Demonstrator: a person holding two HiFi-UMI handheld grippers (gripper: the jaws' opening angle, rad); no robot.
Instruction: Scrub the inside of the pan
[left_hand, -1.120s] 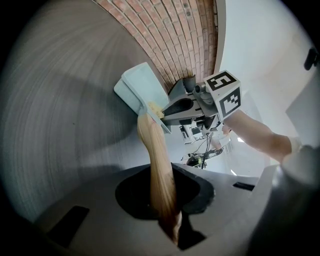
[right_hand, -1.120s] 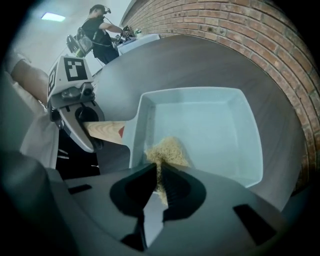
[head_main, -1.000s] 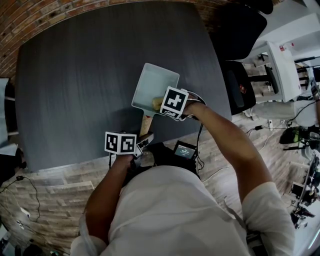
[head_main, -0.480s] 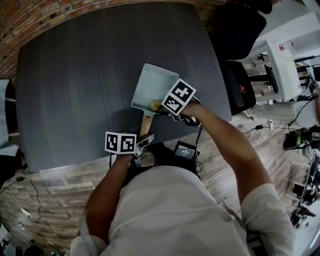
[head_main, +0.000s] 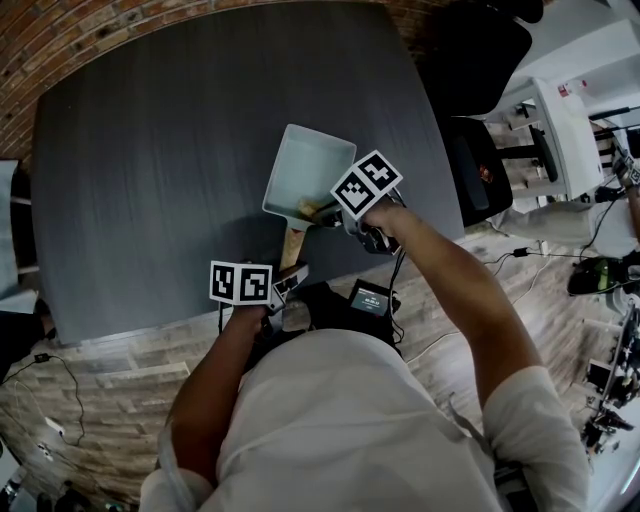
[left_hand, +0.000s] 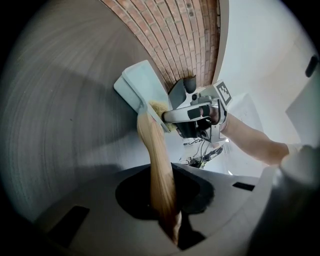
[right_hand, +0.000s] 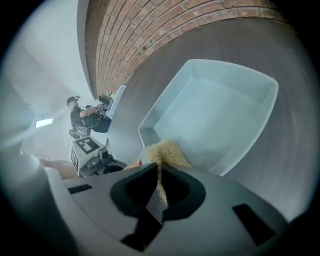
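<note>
The pan (head_main: 305, 170) sits on the dark table (head_main: 140, 160), close to the near edge and a little right of its middle; its wooden handle (left_hand: 157, 165) runs back toward the person.

The left gripper (left_hand: 167, 220) is clamped on the near end of that handle, jaws nearly together on the wood. The right gripper (right_hand: 157, 192) pinches a yellow sponge (right_hand: 167, 152), which presses into the pan's near corner, just beside where the handle joins.

The pan looks stiff and thin-walled, with a smooth pale lining; I judge it fairly light, so it would likely slide or swing on the table under a hard scrub unless the handle is held firm. The handle is the sensible place to hold it: dry wood gives the jaws more bite than the slick walls would, and it leaves the inside free. A grip this far out on the handle lets the pan lever round, though, so steady pressure there matters.

The sponge is soft and gives under the jaws; held by one edge it may pull loose on a strong stroke, so it wants a deep pinch. The smooth lining should let it glide easily; the corners will need it pushed in at an angle.
</note>
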